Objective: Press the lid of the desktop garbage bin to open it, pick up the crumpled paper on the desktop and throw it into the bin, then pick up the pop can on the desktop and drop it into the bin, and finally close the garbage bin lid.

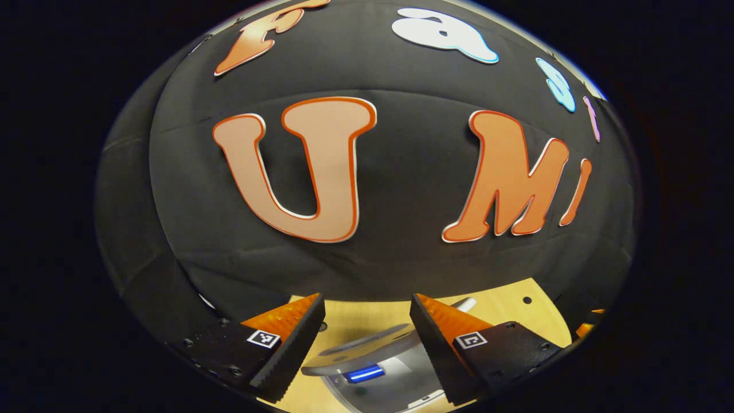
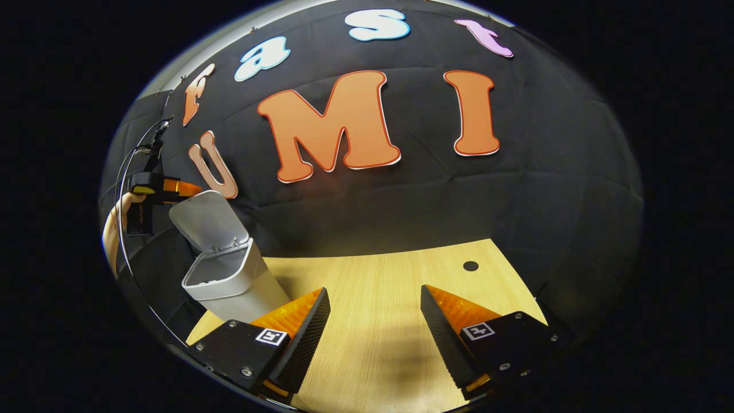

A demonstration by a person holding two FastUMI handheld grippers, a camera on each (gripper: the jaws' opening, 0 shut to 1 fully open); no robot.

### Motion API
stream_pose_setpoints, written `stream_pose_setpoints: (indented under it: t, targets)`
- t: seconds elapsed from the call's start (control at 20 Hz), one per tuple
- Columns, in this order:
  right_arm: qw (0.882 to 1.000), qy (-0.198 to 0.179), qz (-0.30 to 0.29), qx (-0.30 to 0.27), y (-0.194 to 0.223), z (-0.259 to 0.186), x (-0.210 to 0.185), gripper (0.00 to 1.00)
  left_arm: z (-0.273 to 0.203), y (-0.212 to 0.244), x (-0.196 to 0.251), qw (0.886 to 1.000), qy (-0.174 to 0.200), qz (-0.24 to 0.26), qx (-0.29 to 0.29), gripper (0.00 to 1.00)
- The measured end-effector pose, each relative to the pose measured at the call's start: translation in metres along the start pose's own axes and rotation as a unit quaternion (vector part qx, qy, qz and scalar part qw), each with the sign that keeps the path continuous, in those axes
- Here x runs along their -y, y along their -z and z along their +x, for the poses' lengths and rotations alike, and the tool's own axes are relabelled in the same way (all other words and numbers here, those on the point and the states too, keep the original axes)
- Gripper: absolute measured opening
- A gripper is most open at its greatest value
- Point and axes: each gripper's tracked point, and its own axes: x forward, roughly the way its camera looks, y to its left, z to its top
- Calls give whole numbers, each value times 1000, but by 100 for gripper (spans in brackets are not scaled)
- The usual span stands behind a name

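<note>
Bin [image 2: 229, 275] near left table [image 2: 390, 287] edge, lid [image 2: 207, 222] raised and tilted back; one bin, counted. Bare wood ahead of right gripper [image 2: 373, 332], fingers spread wide, holding nothing. Left gripper [image 1: 367, 344] wide apart too, empty, hovering above bin [image 1: 367, 361]; seen in right gripper view up beside lid [image 2: 163, 189].

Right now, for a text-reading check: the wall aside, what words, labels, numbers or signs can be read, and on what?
No readable words or numbers.
Left gripper: a square black-and-white coded tag on each finger, a pattern and not text.
Right gripper: the same tags, no text.
Bin: plain, no print seen.
Blue strip on the bin: lit, no letters.
</note>
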Motion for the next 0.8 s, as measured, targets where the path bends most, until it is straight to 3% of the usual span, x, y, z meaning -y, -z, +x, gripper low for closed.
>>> stream_pose_setpoints:
  t: [0.45, 0.8]
  targets:
    - [999, -29, -11, -18, 12, 1, -12, 95, -16, 107, 24, 996, 18, 28, -87, 95]
    - [998, -41, -3, -39, 25, 3, -9, 95, -21, 167, 39, 990, 39, 14, -131, 95]
